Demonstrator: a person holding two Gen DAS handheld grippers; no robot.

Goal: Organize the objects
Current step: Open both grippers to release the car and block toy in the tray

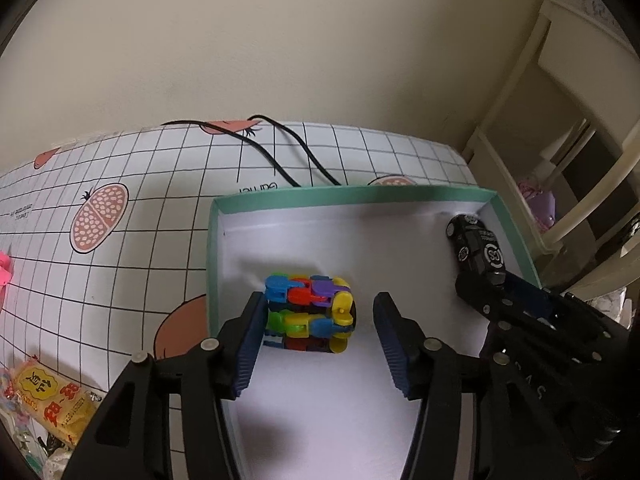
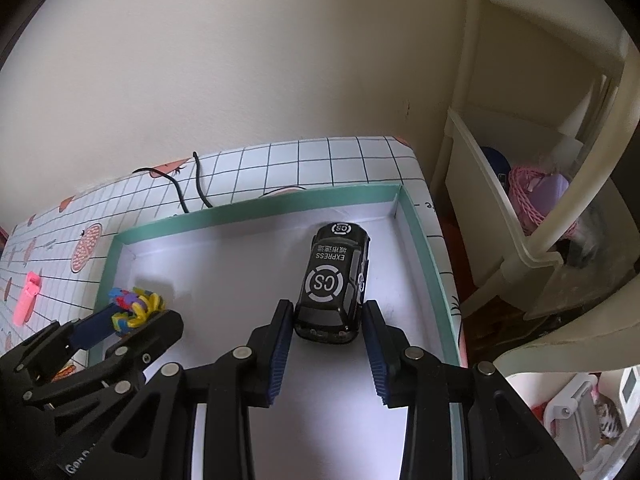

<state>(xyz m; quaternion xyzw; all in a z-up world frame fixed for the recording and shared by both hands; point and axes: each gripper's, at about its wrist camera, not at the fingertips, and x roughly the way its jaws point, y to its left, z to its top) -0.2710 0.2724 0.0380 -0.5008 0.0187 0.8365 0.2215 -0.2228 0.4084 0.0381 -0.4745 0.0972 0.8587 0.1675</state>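
The black toy car (image 2: pixel 334 280) — its front half hidden by the right gripper (image 1: pixel 486 286) in the left view — is flanked by spread fingers inside the green-rimmed box (image 2: pixel 256 205). The left gripper (image 1: pixel 320 312) is held open around the multicoloured link toy (image 1: pixel 310 314); contact cannot be told.

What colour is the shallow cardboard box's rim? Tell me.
Teal green rim, white inside; clearest in the right wrist view.

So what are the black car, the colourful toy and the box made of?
The car looks like glossy painted metal or hard plastic; it reflects light. The colourful toy looks like shiny moulded plastic links. The box looks like matt cardboard, with thin folded walls, green outside and white inside.
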